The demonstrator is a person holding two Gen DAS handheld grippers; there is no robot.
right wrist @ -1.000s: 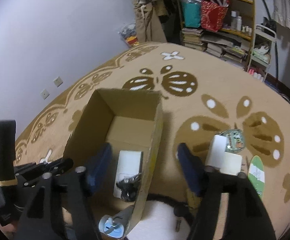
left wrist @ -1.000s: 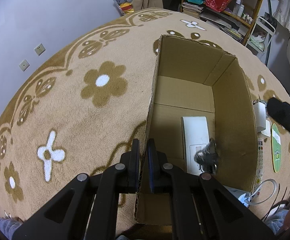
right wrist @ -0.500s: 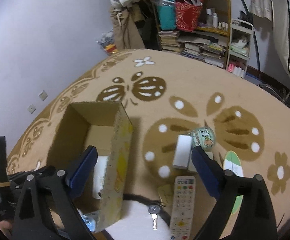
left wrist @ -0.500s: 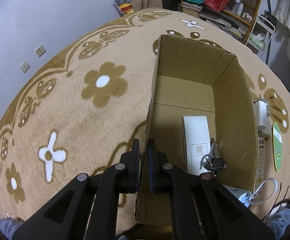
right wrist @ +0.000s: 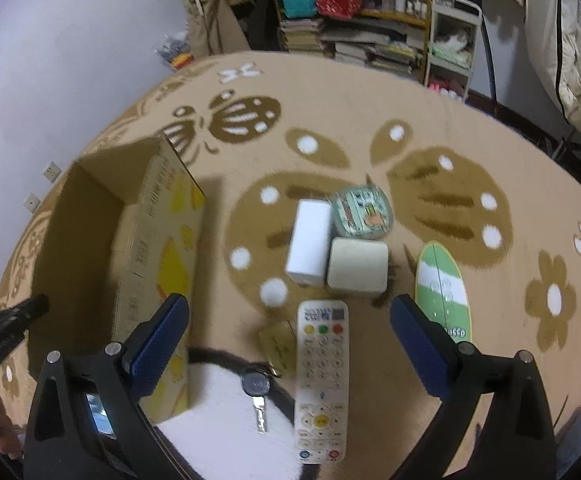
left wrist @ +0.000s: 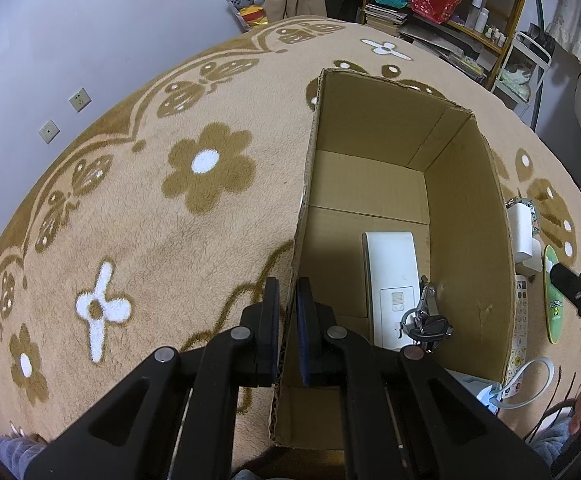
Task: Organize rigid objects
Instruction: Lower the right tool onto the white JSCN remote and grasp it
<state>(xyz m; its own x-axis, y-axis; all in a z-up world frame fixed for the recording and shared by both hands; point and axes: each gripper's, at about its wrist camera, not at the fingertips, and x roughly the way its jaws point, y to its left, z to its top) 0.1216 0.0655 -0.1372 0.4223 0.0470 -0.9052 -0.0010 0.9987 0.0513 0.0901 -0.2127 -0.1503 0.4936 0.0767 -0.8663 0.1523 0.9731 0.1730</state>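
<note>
My left gripper [left wrist: 287,320] is shut on the near left wall of an open cardboard box [left wrist: 470,220]. Inside the box lie a white flat device [left wrist: 390,280] and a bunch of keys [left wrist: 426,320]. My right gripper [right wrist: 290,302] hangs open and wide above the carpet to the right of the box [right wrist: 146,248], with nothing held. Below it lies a white remote [right wrist: 322,380], with a single key [right wrist: 256,392] and a gold card [right wrist: 278,344] beside it. Further off sit a white box [right wrist: 308,248], a cream square box [right wrist: 357,266], a round tin [right wrist: 360,216] and a green oval piece [right wrist: 442,292].
A patterned beige carpet [left wrist: 150,220] covers the floor. Shelves with books and bags [right wrist: 350,20] stand along the far wall. A white cable and plug [left wrist: 522,384] lie by the box's near right corner. A person's knee shows at the bottom right of the left wrist view.
My right gripper has swung right, from over the box to above the items on the carpet, and its jaws have widened. The keys now rest in the box. The left gripper is unchanged.
</note>
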